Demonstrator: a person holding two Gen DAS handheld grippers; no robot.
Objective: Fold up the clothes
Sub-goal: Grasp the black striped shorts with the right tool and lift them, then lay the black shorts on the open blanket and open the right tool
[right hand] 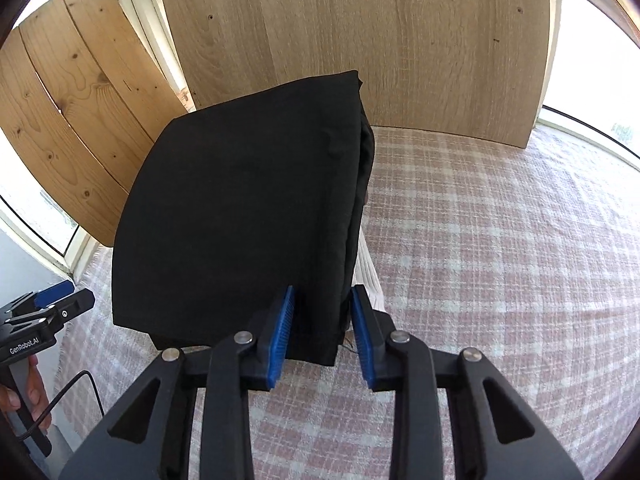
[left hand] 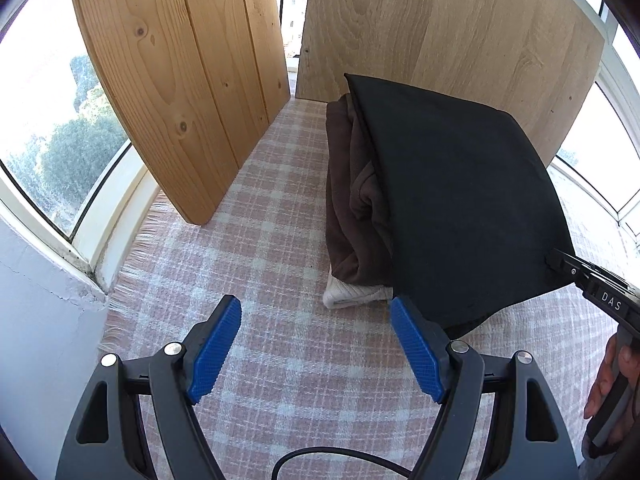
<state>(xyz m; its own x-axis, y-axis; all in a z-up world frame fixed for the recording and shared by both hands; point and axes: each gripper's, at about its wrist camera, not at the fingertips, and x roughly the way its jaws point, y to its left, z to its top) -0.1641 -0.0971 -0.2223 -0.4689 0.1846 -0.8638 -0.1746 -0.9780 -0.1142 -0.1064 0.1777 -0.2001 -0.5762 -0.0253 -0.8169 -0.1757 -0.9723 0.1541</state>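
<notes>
Right wrist view: a folded black garment [right hand: 244, 216] is seen atop a stack on the checked blanket [right hand: 500, 240], its long axis running away from the camera toward the wooden board [right hand: 360, 40], with its near right corner clamped between the blue pads of the right gripper [right hand: 322, 334]. The left gripper [left hand: 316, 346] is held with jaws wide apart and nothing between them, just left of the stack. Beneath, a brown garment [left hand: 348, 200] and a white one [left hand: 352, 294] are partly hidden, and whether the black piece rests fully or is lifted cannot be told.
</notes>
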